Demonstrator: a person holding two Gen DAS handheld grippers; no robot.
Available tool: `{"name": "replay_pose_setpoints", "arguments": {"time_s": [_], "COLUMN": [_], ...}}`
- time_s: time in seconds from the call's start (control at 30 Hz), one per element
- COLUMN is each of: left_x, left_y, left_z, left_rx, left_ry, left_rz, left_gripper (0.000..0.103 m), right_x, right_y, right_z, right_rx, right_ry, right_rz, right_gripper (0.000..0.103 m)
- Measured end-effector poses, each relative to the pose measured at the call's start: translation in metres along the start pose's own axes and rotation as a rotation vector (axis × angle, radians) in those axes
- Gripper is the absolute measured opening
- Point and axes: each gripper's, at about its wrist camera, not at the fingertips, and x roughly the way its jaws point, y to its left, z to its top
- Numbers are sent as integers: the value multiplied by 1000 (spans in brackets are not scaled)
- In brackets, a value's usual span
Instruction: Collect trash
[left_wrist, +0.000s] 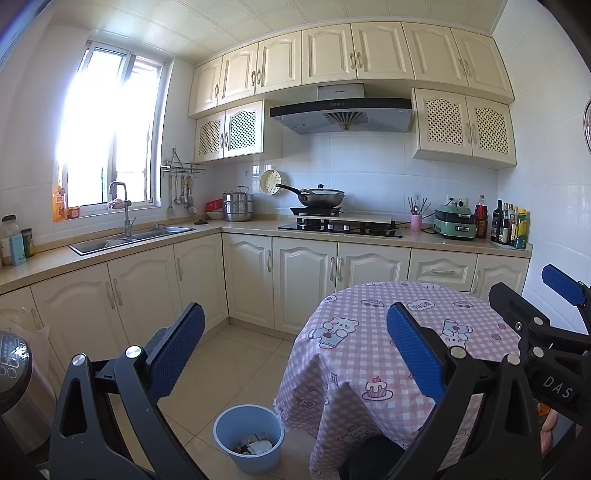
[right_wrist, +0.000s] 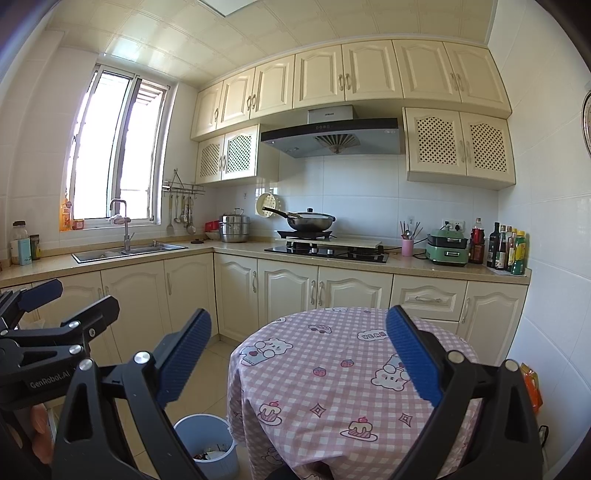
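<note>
A pale blue trash bin (left_wrist: 248, 438) stands on the tiled floor left of a round table (left_wrist: 373, 354) covered by a pink checked cloth; scraps of trash (left_wrist: 256, 446) lie inside it. The right wrist view shows the same bin (right_wrist: 207, 443) at the table's (right_wrist: 332, 387) left foot. My left gripper (left_wrist: 295, 350) is open, raised above bin and table edge, nothing between its blue pads. My right gripper (right_wrist: 299, 358) is open too, held over the tabletop, empty. Each gripper appears in the other's view: right gripper (left_wrist: 554, 295), left gripper (right_wrist: 70, 299).
An L-shaped counter with cream cabinets runs along the back, with a sink (left_wrist: 129, 240), a hob and wok (left_wrist: 321, 197), a green cooker (left_wrist: 454, 221) and several bottles (left_wrist: 511, 225). A steel appliance (left_wrist: 18, 387) stands at the near left. An orange packet (right_wrist: 532, 387) hangs right of the table.
</note>
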Motion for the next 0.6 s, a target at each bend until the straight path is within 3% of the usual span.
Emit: {"name": "replay_pose_setpoints", "arguments": {"time_s": [0.6], "left_x": [2], "left_y": [6], "left_z": [-4], "left_rx": [0], "left_ry": [5], "left_rz": [2], "left_gripper": [96], "right_x": [7], "right_y": [-4], "right_z": [0], "right_rx": [-10], "right_ry": [2], "right_rz": [12], "right_gripper": [94]}}
